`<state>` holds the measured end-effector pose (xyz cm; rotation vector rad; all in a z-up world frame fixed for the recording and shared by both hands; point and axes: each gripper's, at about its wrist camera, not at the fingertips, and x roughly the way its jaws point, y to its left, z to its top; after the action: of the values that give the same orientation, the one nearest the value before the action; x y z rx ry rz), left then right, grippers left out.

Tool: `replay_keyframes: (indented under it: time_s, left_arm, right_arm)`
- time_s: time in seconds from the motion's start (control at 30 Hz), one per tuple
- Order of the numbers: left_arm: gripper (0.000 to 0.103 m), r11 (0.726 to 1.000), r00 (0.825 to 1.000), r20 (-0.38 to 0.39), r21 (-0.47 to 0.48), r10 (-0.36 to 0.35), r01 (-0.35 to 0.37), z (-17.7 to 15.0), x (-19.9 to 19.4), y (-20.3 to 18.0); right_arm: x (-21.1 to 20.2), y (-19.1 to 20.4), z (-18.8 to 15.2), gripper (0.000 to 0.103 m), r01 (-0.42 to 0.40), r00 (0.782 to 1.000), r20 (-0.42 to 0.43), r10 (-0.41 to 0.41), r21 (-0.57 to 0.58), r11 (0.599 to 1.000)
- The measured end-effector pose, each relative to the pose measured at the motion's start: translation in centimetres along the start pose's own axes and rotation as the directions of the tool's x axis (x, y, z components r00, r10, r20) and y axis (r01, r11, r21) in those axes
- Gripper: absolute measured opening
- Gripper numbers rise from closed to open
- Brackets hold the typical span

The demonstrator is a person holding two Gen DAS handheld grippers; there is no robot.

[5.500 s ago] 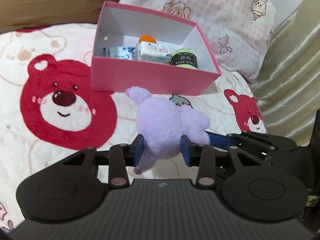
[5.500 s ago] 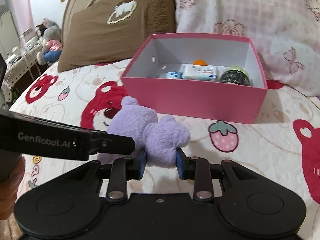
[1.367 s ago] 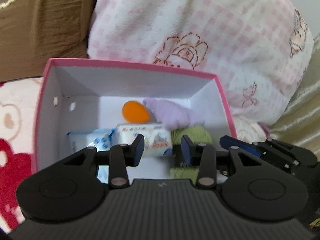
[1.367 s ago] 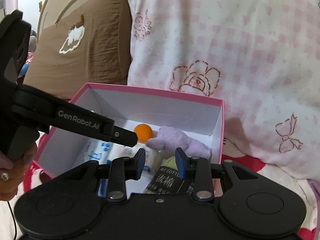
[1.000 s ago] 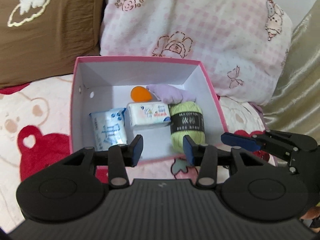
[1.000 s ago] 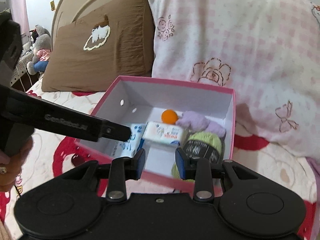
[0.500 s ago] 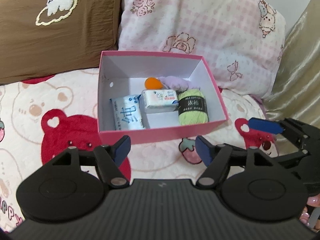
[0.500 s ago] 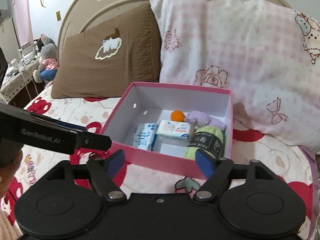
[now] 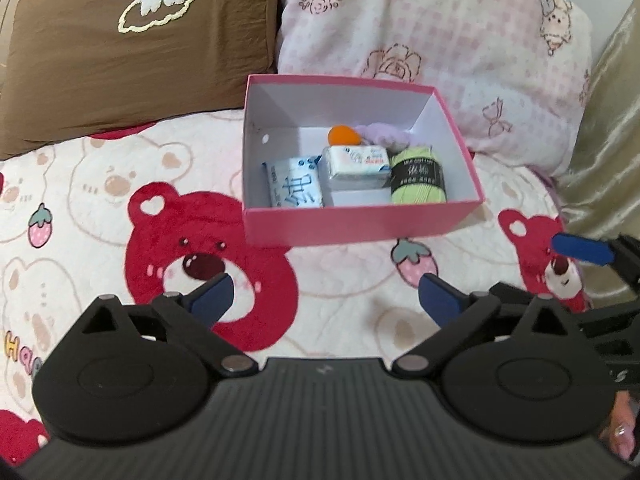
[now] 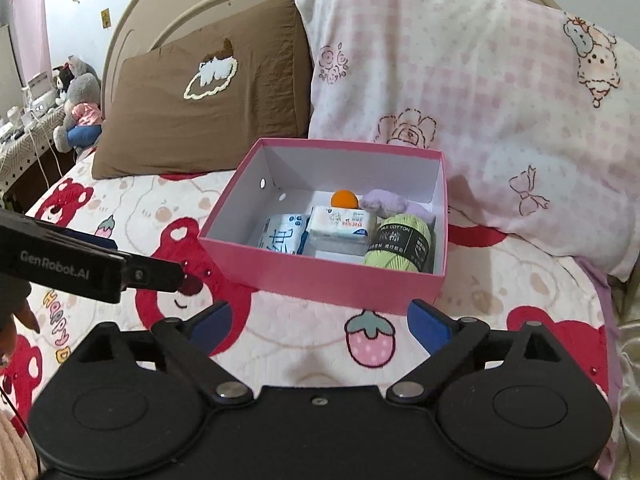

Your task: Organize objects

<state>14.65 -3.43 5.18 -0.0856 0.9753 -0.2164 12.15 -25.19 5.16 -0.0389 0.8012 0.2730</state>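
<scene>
Jaws on my left gripper (image 9: 325,299) and right gripper (image 10: 320,322) are opening wide, nothing between them, both now back over the bedspread (image 9: 340,280). Beyond them the box (image 10: 320,276) holds everything; the plush (image 10: 384,202) I was pinching now lies in its far right corner, so sorting looks finished.

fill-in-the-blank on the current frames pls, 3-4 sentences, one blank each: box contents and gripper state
1. The box holding the items is ____ on the outside.
2. The skein of yarn in the box is ____ with a black label.
3. Behind the white soap packet sits a small ____ ball.
4. Both the left gripper and the right gripper have ____ between their jaws, which are opening.

Missing words: pink; green; orange; nothing
</scene>
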Motion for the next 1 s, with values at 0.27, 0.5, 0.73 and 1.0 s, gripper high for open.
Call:
replay_keyframes:
  time_s: [0.27,0.5,0.73,1.0]
  left_arm:
    - [0.1,0.997,0.998,-0.002,0.05,0.058,-0.058,-2.3,-1.8,-0.5]
    - [0.1,0.994,0.993,-0.049,0.037,0.109,-0.107,-3.4,-2.8,-0.2]
    - [0.101,0.992,0.99,-0.074,0.035,0.12,-0.118,-4.7,-3.4,0.3]
    - [0.101,0.992,0.989,-0.076,0.028,0.128,-0.127,-5.4,-3.5,0.3]
  right_arm:
    - [-2.1,0.6,-1.0,0.096,-0.006,1.0,0.006,0.006,0.029,1.0]
    - [-3.3,1.3,-2.3,0.096,0.037,0.999,-0.028,-0.036,0.022,0.999]
    - [-5.2,1.6,-3.3,0.096,0.038,0.999,-0.04,-0.036,0.064,0.997]
    - [-6.0,2.5,-3.9,0.096,0.082,0.997,-0.015,-0.081,0.047,0.996]
